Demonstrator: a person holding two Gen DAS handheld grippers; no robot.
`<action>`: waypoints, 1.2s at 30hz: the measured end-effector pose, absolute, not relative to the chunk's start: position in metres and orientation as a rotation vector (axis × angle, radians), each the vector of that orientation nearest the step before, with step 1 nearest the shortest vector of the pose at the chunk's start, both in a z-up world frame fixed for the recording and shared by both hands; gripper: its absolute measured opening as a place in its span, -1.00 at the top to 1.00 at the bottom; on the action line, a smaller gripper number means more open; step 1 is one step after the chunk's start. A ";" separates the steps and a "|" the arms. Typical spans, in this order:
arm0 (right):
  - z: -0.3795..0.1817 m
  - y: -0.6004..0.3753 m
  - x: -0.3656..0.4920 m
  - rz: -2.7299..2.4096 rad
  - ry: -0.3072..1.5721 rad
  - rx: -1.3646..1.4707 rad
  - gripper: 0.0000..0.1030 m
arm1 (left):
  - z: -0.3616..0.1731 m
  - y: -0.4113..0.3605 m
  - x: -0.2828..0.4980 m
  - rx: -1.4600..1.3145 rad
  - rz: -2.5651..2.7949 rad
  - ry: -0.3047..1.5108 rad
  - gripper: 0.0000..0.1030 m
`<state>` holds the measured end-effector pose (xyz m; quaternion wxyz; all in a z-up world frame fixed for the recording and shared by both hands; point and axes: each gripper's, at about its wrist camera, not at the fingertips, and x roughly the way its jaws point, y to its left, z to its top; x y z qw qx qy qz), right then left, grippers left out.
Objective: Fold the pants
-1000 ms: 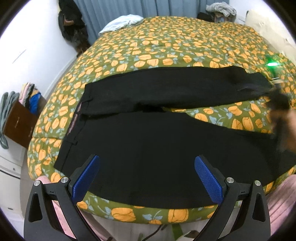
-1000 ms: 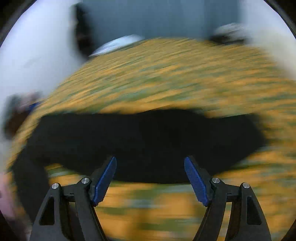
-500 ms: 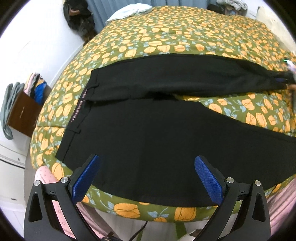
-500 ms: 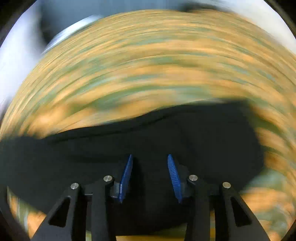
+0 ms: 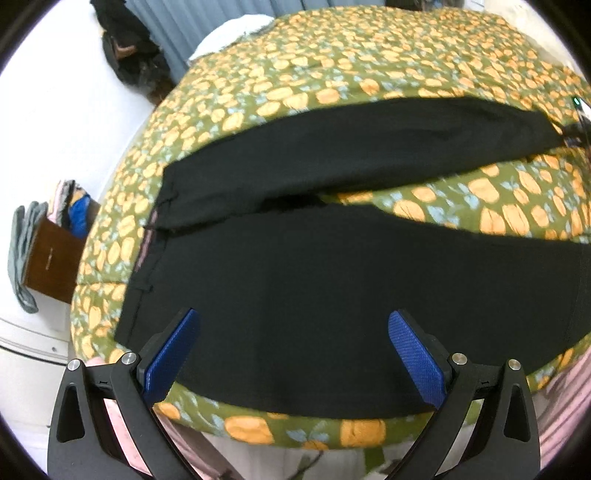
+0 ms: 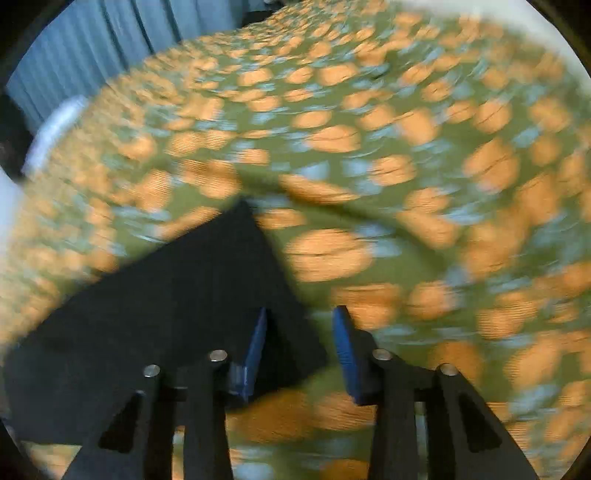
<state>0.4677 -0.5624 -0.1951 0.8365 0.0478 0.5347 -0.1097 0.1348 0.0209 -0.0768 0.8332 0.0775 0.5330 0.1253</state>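
Ahead of the left gripper lies a bed with an olive-green cover printed with orange flowers. Far left stands a brown wooden box holding colourful clothes. Blue-grey curtains hang beyond.

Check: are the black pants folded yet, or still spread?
Spread: the black pants lie flat on the floral bedspread, legs apart in a V.

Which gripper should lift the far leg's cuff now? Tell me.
Right. The right gripper straddles the black pants cuff corner, jaws closing around it. The left gripper hovers wide open over the near leg by the waistband.
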 end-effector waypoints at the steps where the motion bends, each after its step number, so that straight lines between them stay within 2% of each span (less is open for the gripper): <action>1: -0.190 -0.563 0.461 -0.270 1.117 0.093 -0.14 | -0.076 0.025 0.144 0.190 0.257 1.102 -0.99; 2: -0.181 -0.561 0.451 -0.313 1.084 0.070 -0.31 | -0.076 0.028 0.157 0.229 0.252 1.063 -0.99; 4: -0.156 -0.537 0.422 -0.262 0.992 0.044 -0.33 | -0.081 0.041 0.191 0.308 0.292 0.958 -0.99; 6: -0.138 -0.500 0.384 -0.127 0.950 0.060 -0.41 | -0.091 0.053 0.226 0.340 0.359 0.940 -0.96; 8: -0.126 -0.457 0.325 0.030 0.943 0.128 -0.60 | -0.094 0.051 0.243 0.304 0.361 0.959 -0.94; 12: -0.138 -0.380 0.204 0.280 1.000 0.297 -0.73 | -0.101 0.001 0.211 0.155 0.104 0.993 -0.96; 16: -0.175 -0.351 0.120 0.167 1.056 0.377 -0.75 | -0.138 -0.054 0.169 0.213 -0.071 1.073 -0.96; 19: -0.184 -0.341 0.090 0.096 1.074 0.436 -0.75 | -0.165 -0.062 0.149 0.260 -0.093 1.146 -0.96; 23: -0.165 -0.305 0.077 0.171 1.037 0.343 -0.78 | -0.152 -0.036 0.144 0.252 -0.015 1.074 -0.96; 26: -0.156 -0.267 0.075 0.242 1.017 0.188 -0.99 | -0.144 0.006 0.140 0.173 0.074 1.035 -0.96; 29: -0.170 -0.244 0.076 0.265 1.013 0.098 -0.99 | -0.160 0.041 0.134 0.116 0.176 1.019 -0.96; 32: -0.206 -0.233 0.083 0.236 1.114 0.066 -1.00 | -0.198 0.065 0.130 0.095 0.232 1.102 -0.99; 36: -0.211 -0.231 0.087 0.231 1.116 0.047 -1.00 | -0.205 0.071 0.124 0.035 0.200 1.054 -0.99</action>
